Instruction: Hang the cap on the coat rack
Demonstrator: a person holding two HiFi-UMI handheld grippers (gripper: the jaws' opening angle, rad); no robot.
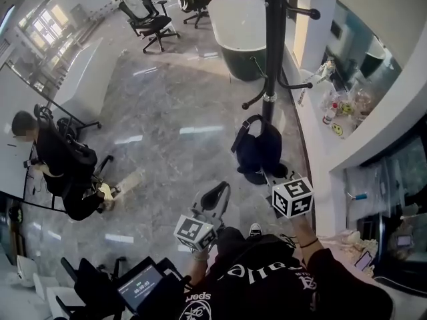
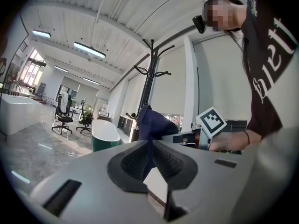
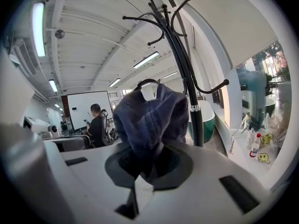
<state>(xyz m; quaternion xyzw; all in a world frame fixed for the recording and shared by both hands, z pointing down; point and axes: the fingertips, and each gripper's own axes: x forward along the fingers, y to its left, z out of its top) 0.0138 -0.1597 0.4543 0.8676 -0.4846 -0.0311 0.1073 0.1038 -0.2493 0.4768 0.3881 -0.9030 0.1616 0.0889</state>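
Observation:
A dark navy cap (image 1: pixel 259 149) hangs in front of me, pinched at its edge by my right gripper (image 1: pixel 268 177), which is shut on it. In the right gripper view the cap's cloth (image 3: pixel 149 115) bunches up out of the closed jaws of the right gripper (image 3: pixel 148 164). The black coat rack (image 1: pixel 272 45) stands just behind the cap, and its curved hooks (image 3: pixel 154 22) spread above it. My left gripper (image 1: pixel 217 195) is lower and to the left, shut with nothing in it. From its view the left gripper (image 2: pixel 149 155) looks toward the cap (image 2: pixel 156 125) and the rack (image 2: pixel 150 73).
A white and green bathtub (image 1: pixel 240 32) stands behind the rack. A white ledge (image 1: pixel 320 152) with bottles (image 1: pixel 330 112) runs along the right. Office chairs (image 1: pixel 150 22) are at the far back. A person sits at the left (image 1: pixel 57 159). A small screen (image 1: pixel 140 287) is at my feet.

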